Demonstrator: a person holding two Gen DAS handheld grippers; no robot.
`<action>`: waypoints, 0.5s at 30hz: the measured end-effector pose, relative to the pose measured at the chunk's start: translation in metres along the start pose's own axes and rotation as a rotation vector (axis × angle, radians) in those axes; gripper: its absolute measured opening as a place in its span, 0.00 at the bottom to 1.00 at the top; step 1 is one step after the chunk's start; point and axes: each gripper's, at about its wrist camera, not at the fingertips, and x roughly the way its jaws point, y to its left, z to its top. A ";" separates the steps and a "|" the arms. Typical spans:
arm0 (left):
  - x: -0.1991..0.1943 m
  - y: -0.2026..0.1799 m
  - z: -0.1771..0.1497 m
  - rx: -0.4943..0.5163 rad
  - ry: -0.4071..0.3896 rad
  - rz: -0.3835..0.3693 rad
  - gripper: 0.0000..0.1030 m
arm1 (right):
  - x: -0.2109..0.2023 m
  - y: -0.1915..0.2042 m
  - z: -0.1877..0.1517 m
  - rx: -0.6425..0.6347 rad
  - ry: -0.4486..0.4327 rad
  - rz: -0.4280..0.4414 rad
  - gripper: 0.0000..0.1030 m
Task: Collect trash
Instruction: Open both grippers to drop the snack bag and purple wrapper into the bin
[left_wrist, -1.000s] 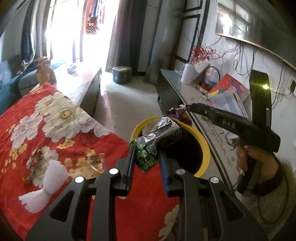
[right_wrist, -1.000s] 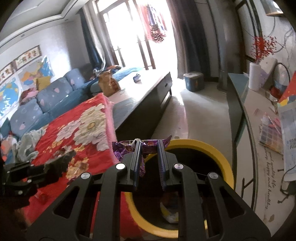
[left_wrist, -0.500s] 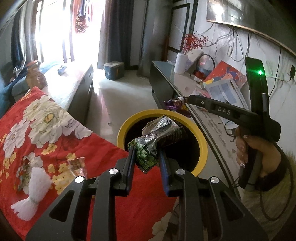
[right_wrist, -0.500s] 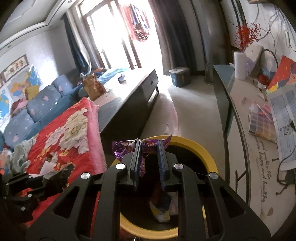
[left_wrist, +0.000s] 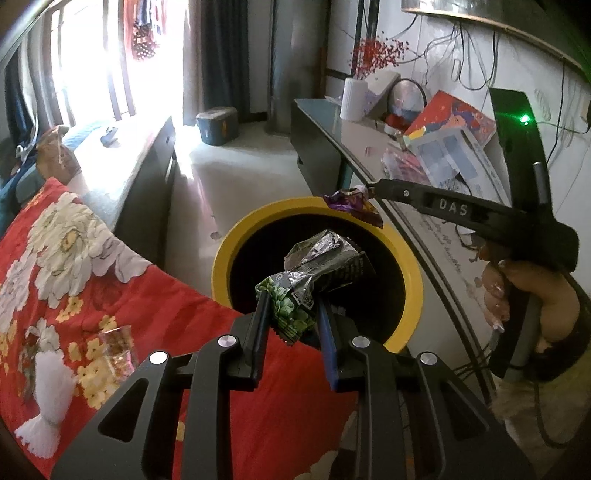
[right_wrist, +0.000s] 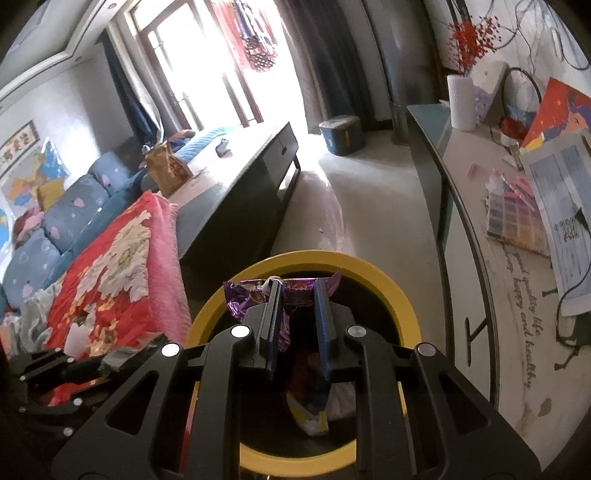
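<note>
**Reader:** What are your jaws holding?

**Me:** My left gripper (left_wrist: 291, 314) is clamped on a green and silver wrapper (left_wrist: 314, 273), crumpled, which sticks out past my fingertips over the dark mouth of the yellow-rimmed bin (left_wrist: 410, 269). My right gripper (right_wrist: 295, 291) pinches a purple wrapper (right_wrist: 247, 295), and it hangs above the far rim of the same bin (right_wrist: 399, 295).

**Reader:** What lies around the bin?

**Me:** To its left is a red blanket (left_wrist: 122, 288) with pale flowers, touching the bin's edge in my left view. On it rest a small clear wrapper (left_wrist: 116, 347) and a white tufted piece (left_wrist: 48, 384). To the right runs a long counter (right_wrist: 517, 314) carrying papers. Inside the bin, colourful trash (right_wrist: 310, 410) lies at the bottom.
</note>
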 end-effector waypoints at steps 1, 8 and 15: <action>0.003 -0.001 0.000 0.004 0.005 0.002 0.23 | 0.001 -0.002 -0.001 0.005 0.003 -0.001 0.12; 0.024 -0.006 0.004 0.031 0.048 0.006 0.24 | 0.007 -0.012 -0.003 0.040 0.021 -0.003 0.12; 0.036 -0.007 0.004 0.031 0.063 0.010 0.32 | 0.011 -0.017 -0.005 0.084 0.032 0.014 0.17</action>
